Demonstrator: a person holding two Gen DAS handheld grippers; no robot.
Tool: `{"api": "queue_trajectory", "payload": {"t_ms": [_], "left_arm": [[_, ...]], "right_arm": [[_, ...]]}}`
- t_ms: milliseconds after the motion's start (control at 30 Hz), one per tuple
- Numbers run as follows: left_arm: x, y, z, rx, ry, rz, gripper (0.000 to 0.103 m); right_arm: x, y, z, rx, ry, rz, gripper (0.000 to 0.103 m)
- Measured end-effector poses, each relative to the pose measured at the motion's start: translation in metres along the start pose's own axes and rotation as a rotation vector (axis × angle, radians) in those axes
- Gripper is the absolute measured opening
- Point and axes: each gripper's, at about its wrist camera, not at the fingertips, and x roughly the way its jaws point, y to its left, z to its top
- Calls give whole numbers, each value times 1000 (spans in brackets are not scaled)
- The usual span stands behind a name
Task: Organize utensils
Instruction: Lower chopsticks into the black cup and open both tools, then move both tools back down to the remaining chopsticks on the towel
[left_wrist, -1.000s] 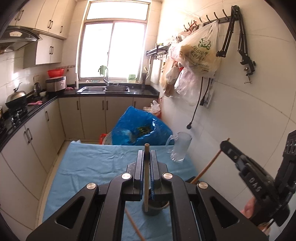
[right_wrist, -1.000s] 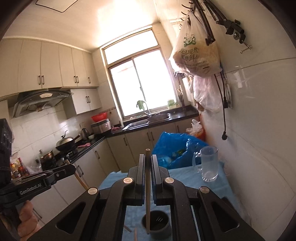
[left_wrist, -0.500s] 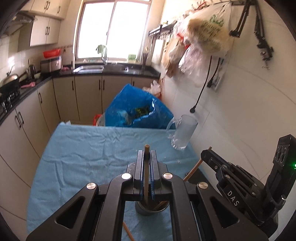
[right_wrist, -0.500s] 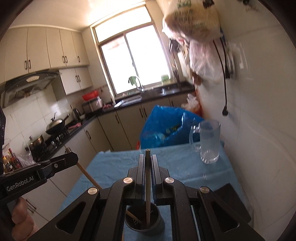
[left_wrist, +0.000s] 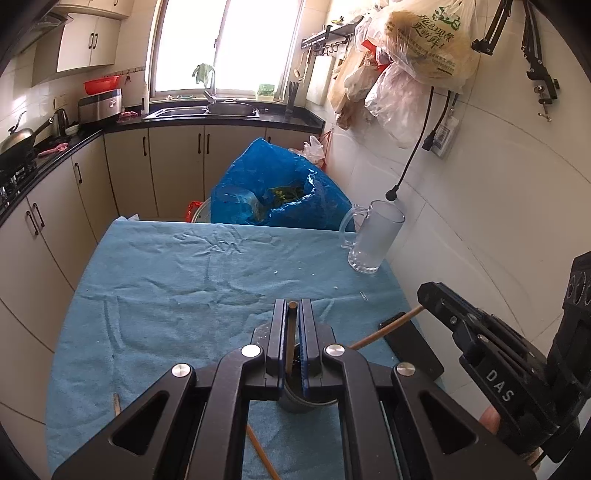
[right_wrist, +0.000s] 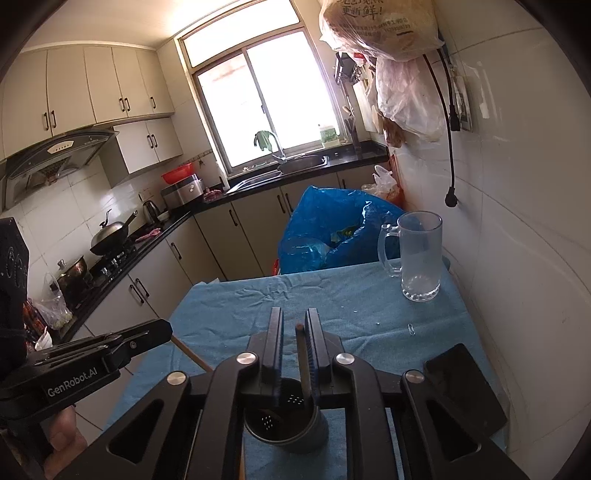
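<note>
A chopstick (left_wrist: 290, 339) is kept pinched upright by the left gripper (left_wrist: 291, 332) over the utensil holder (right_wrist: 286, 421) at 6 o'clock, ready for dropping in; the right gripper (right_wrist: 294, 343) has just been opening, so its own chopstick (right_wrist: 303, 363), leaning on one pad, is freed into the holder.

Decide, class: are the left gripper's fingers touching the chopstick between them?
Touching. In the left wrist view the left gripper has its jaws closed against both sides of the chopstick, no gap visible, above the utensil holder.

a table is covered by a wrinkled blue cloth (left_wrist: 177, 280). on it are set a clear glass mug (right_wrist: 419, 254) near the far right corner, a dark round holder cup (right_wrist: 284, 417) at the near edge, a black flat phone-like slab (right_wrist: 463, 387) on the right, a paperclip (right_wrist: 411, 328), and loose wooden chopsticks (left_wrist: 260, 452).
</note>
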Motion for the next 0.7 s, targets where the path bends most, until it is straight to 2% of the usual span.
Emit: {"api": "queue_trajectory", "payload": {"t_ms": [67,133,200,333,400,500,567,633,700], "left_arm": [[-3,0,1,-3,-1,-2,9],[-7,1,1,-10,-5,-3,17],[-13,1,0,-15,-19,-2,25],[-31,4,-2,-27,-49,-7,26],[-41,6,-3,-39,-67,-5,34],[-66,13,-11,-48,-137,28,42],[-81,19,-18,-52,-168,48,47],[-99,31,-30,-67,-200,72,53],[-113,45,-45,-83,-220,100,58]], "right_arm": [[-6,3,2,-5,-11,-3,30],[-14,5,4,-12,-32,-4,37],[-23,6,7,-15,-50,-9,38],[-44,8,11,-9,-95,-15,40],[-60,10,12,-12,-131,-19,48],[-91,17,8,-30,-224,-20,74],[-113,25,2,-54,-295,-23,101],[-132,36,-8,-86,-360,-48,103],[-144,43,-19,-112,-384,-33,103]]}}
